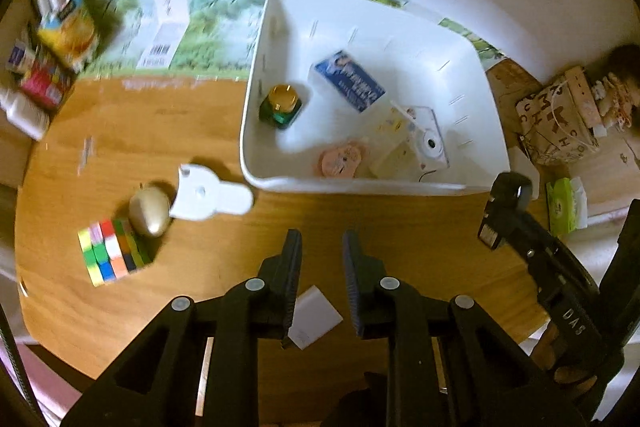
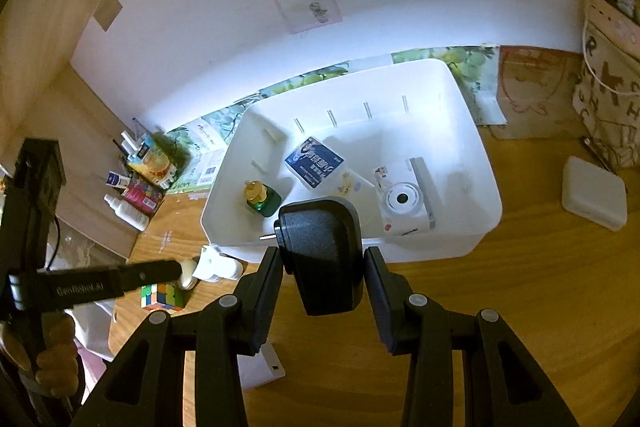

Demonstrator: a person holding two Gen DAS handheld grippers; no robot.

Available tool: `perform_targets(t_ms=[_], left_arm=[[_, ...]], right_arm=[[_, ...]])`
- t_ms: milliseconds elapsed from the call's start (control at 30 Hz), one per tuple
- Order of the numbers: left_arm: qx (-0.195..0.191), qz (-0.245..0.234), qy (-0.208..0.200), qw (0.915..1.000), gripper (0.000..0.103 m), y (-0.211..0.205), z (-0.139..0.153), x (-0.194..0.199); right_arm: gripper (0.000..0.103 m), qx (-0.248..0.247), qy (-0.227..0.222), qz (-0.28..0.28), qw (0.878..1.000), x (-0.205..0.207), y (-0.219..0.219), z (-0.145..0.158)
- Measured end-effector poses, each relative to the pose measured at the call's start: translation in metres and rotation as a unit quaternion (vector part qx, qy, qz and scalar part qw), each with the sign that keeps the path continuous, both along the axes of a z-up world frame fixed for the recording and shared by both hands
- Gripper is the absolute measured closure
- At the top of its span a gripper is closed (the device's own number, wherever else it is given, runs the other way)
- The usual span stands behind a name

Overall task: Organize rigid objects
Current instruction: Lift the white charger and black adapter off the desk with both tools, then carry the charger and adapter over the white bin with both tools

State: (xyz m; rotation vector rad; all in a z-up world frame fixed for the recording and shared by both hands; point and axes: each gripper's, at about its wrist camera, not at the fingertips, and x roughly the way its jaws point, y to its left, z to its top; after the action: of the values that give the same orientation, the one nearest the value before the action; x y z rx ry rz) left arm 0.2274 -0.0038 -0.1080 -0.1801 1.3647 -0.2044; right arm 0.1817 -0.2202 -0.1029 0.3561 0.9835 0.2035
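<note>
My right gripper (image 2: pixel 323 259) is squeezing a black plug (image 2: pixel 322 255). It is a chunky dark block with rounded corners and a slightly bumpy skin, and a thin silver pin sticks out of its left side. In my right view it sits in the middle of the frame, pinched between my two black fingers (image 2: pixel 268 291), just in front of the near wall of the white bin (image 2: pixel 452 243). In my left view the same plug (image 1: pixel 505 205) shows at the right edge, near the bin's (image 1: pixel 360 187) lower right corner. My left gripper (image 1: pixel 322 267) is at the bottom middle of its frame with a gap between its fingers and nothing in them, above the wooden table (image 1: pixel 160 131). Inside the bin I see a blue and white box (image 1: pixel 349 81), a green bottle with a gold cap (image 1: pixel 280 105), a white toy camera (image 1: pixel 428 141) and a round pink thing (image 1: pixel 340 161). At the lower left of my left view lie a colourful cube (image 1: pixel 112 253), a gold egg-shaped thing (image 1: pixel 149 211) that touches the cube, and a flat white plastic piece (image 1: pixel 210 197) just beside the egg. A small white card (image 1: pixel 316 317) lies on the table under my left fingers. A white case (image 2: pixel 594 193) sits at the right of my right view, well apart from the bin.
</note>
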Motion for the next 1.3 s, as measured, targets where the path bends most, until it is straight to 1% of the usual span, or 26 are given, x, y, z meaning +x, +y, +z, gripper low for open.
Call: perform_targets(t_ms=[133,167,233,333,467,533,633,733,867,967,1167,1300], left_arm=[[-0.001,0.027,0.022,0.9994,0.074,0.004,-0.013,-0.010],[0.001,0.033,0.028,0.9991,0.067,0.005,-0.016,-0.013],[0.001,0.045,0.039,0.9982,0.061,0.007,-0.023,-0.019],[-0.003,0.063,0.061,0.9961,0.058,0.009,-0.036,-0.027],[-0.004,0.083,0.091,0.9924,0.039,0.008,-0.053,-0.036],[-0.007,0.092,0.109,0.9898,0.036,0.007,-0.064,-0.041],[-0.009,0.107,0.134,0.9851,0.028,0.006,-0.078,-0.046],[0.000,0.123,0.163,0.9789,0.026,0.006,-0.094,-0.050],[0.007,0.139,0.198,0.9703,0.026,0.007,-0.113,-0.055],[0.008,0.149,0.217,0.9648,0.026,0.008,-0.122,-0.058],[0.004,0.149,0.231,0.9616,0.025,0.001,-0.131,-0.057],[0.016,0.148,0.235,0.9605,0.025,-0.002,-0.137,-0.057]], right_arm=[[0.061,0.002,-0.008,0.016,1.000,0.000,-0.001,0.000],[0.061,0.002,-0.011,0.019,1.000,0.000,-0.001,0.000],[0.061,0.001,-0.018,0.027,0.999,-0.002,-0.002,0.002],[0.061,-0.002,-0.031,0.038,0.999,-0.004,-0.002,0.005],[0.061,0.000,-0.047,0.050,0.998,-0.007,-0.004,0.009],[0.061,0.001,-0.055,0.056,0.997,-0.010,-0.006,0.011],[0.061,0.002,-0.065,0.065,0.996,-0.013,-0.008,0.013],[0.061,0.005,-0.073,0.072,0.995,-0.016,-0.009,0.015],[0.061,0.008,-0.072,0.077,0.994,-0.017,-0.011,0.015],[0.061,0.006,-0.072,0.078,0.994,-0.018,-0.014,0.015],[0.061,0.008,-0.067,0.076,0.995,-0.016,-0.018,0.012],[0.061,0.007,-0.064,0.075,0.995,-0.015,-0.020,0.010]])
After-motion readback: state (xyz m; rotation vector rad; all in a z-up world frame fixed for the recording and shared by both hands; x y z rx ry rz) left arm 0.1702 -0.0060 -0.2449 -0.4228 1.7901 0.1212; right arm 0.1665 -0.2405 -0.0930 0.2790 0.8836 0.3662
